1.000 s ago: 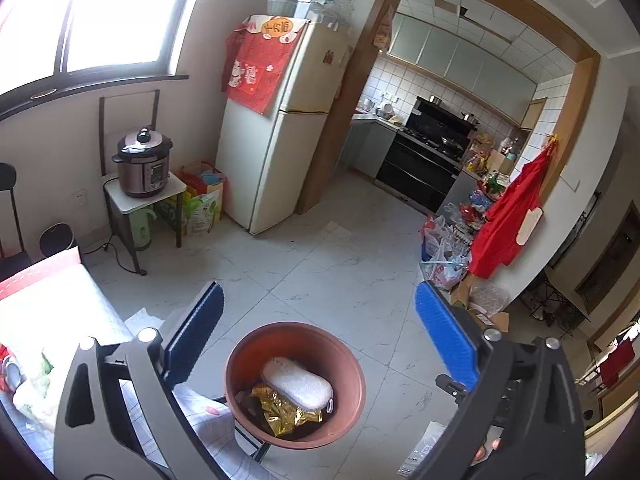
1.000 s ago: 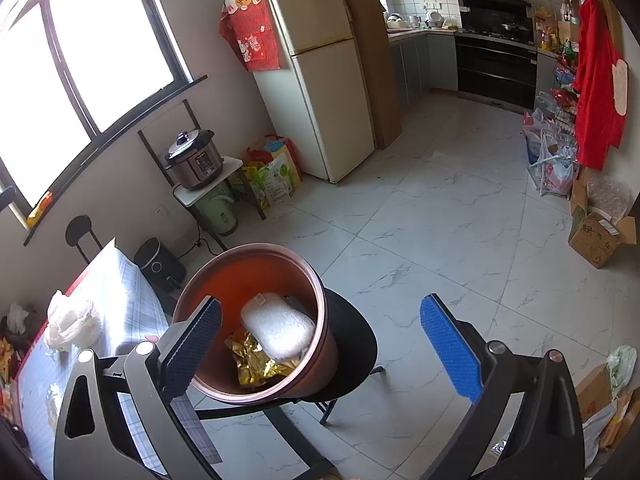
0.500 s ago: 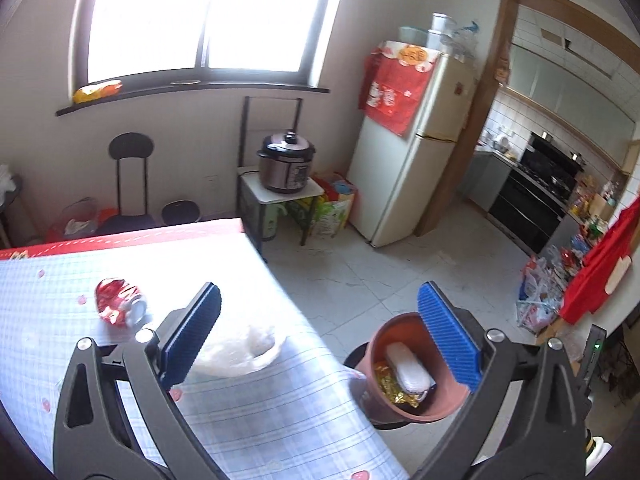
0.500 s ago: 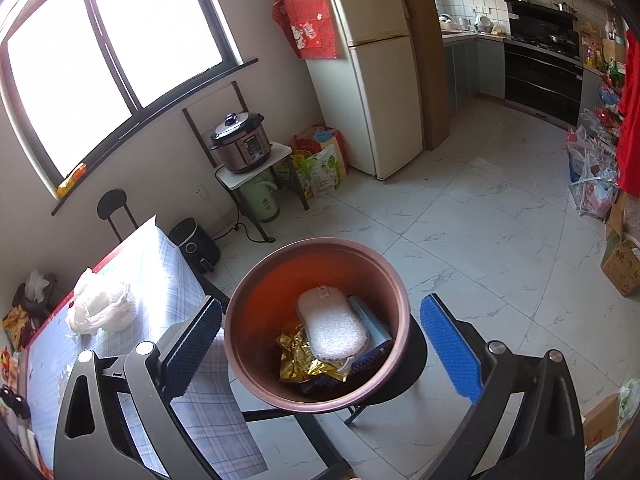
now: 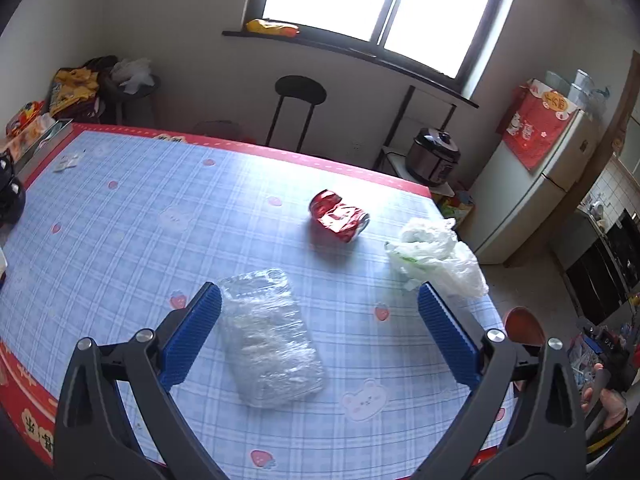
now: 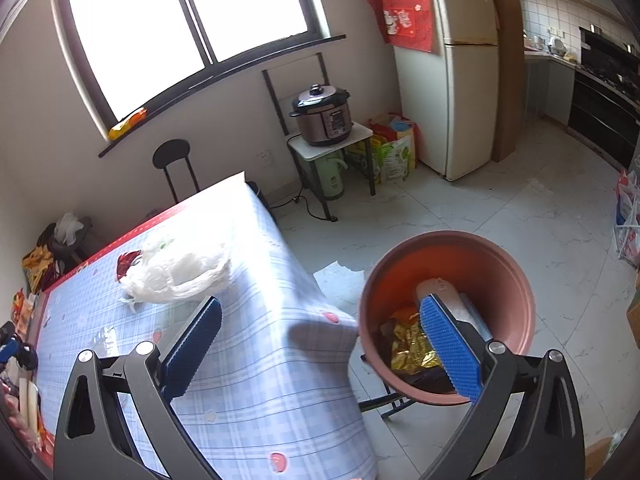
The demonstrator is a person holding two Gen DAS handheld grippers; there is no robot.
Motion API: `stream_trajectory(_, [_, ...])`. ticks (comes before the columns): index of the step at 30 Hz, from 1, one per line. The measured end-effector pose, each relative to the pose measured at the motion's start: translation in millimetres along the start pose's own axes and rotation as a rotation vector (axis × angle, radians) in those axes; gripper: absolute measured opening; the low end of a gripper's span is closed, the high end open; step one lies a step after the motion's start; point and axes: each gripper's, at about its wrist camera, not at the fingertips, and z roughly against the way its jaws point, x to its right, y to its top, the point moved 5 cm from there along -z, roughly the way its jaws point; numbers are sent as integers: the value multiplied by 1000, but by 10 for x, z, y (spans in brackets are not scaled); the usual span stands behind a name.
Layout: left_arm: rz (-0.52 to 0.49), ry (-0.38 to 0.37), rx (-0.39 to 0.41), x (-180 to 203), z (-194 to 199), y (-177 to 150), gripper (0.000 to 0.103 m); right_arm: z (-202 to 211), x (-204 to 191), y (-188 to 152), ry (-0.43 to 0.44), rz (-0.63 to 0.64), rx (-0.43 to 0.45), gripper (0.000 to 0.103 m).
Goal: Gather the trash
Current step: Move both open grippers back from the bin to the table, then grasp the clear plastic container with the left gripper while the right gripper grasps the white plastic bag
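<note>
In the left wrist view, the terracotta bin point(image 5: 522, 322) is mostly hidden behind the table point(image 5: 120, 216) edge and a gripper finger; only a sliver of rim shows. A hand point(image 5: 604, 400) beside that bin is cut off by the picture's edge. From the right wrist, the red can point(image 6: 127, 261) sits half hidden behind the white plastic bag point(image 6: 180, 272) (label unreadable), and a blue finger point(image 6: 448, 340) covers part of the bin's contents.

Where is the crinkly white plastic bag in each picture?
Left wrist view: the white plastic bag sits at the right edge of the table, right of the crushed red can.
Right wrist view: the bag lies left of centre, near the table's far corner, with the can peeking out behind it.
Shared landmark: the pressure cooker under the window.
</note>
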Motion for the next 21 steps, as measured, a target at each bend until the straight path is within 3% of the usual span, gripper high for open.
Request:
stream_trajectory(7, [129,-6,-119,-811,-258,-485,96,-57,-867,-132,35,107,-49,98])
stream_trajectory(13, [123,-68,-191,-846,-576,-685,96,-66,-1364,-275,37,176,-89,98])
stream_trajectory(21, [147,-96,-219,-969,-945,-572,96,-132,-1608,-396,10,202,-134,98])
